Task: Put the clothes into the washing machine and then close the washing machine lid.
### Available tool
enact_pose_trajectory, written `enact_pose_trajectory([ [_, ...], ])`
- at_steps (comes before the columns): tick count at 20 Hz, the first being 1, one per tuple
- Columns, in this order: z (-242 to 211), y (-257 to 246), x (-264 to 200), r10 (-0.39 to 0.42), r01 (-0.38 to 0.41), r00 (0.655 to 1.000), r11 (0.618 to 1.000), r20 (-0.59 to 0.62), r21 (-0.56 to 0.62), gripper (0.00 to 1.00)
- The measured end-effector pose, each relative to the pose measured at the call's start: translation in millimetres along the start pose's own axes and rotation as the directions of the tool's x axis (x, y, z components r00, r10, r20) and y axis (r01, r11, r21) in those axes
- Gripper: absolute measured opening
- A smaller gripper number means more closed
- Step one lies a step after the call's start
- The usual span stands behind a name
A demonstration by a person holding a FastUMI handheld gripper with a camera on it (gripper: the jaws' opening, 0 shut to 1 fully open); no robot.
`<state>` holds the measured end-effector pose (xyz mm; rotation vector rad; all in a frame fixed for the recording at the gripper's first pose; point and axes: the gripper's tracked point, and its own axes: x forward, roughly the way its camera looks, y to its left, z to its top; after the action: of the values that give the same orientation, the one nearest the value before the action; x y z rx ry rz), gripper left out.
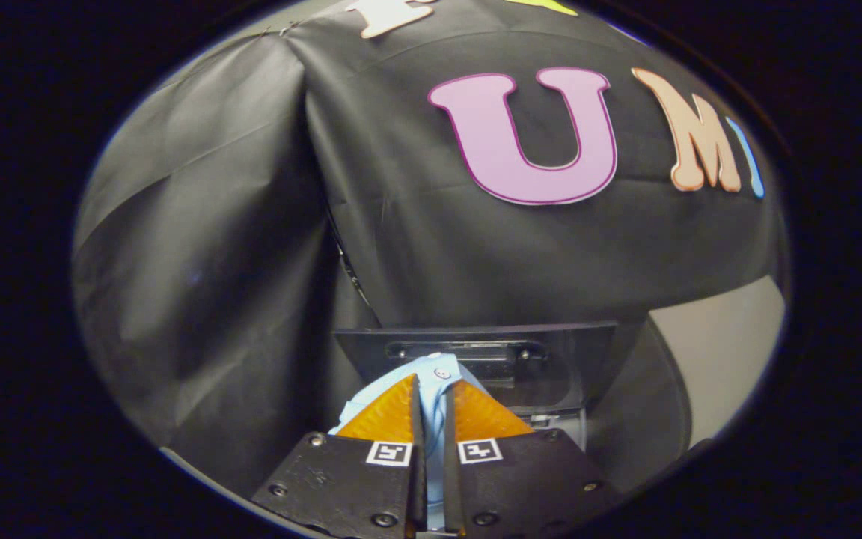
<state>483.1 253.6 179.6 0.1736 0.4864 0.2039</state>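
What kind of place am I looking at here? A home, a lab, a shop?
Probably a staged booth rather than a home: black cloth wall hangs all around. A dark raised lid, likely the washing machine's, stands just beyond the gripper, which is shut on a light blue garment.

A: Entry one, support?
B: Pale surface (pixel 730 359), beyond the fingers to the right. Floor or top, cannot tell.
A: Items on it?
B: Hidden. Blue cloth (pixel 431 365) is carried instead by the gripper (pixel 431 385), pinched between both fingers.
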Motion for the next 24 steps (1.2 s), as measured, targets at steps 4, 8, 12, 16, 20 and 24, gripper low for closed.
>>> enact_pose_trajectory([
  [4, -7.4, 3.8, 8.4, -0.043, 0.042, 0.999, 0.999, -0.022, -0.014, 0.09],
  [8, -8.2, -2.8, 16.4, -0.113, 0.112, 0.993, 0.991, -0.016, -0.07, 0.17],
  [12, 22.1, -1.1, 30.4, -0.112, 0.117, 0.988, 0.992, 0.103, -0.049, 0.42],
  [16, 45.2, -14.2, 49.2, -0.18, 0.197, 0.969, 0.976, 0.167, -0.09, 0.72],
  [20, 51.3, -24.4, 80.7, -0.231, 0.258, 0.955, 0.956, 0.186, -0.138, 0.95],
  [24, 47.8, -37.7, 112.1, -0.289, 0.317, 0.939, 0.937, 0.185, -0.147, 0.98],
])
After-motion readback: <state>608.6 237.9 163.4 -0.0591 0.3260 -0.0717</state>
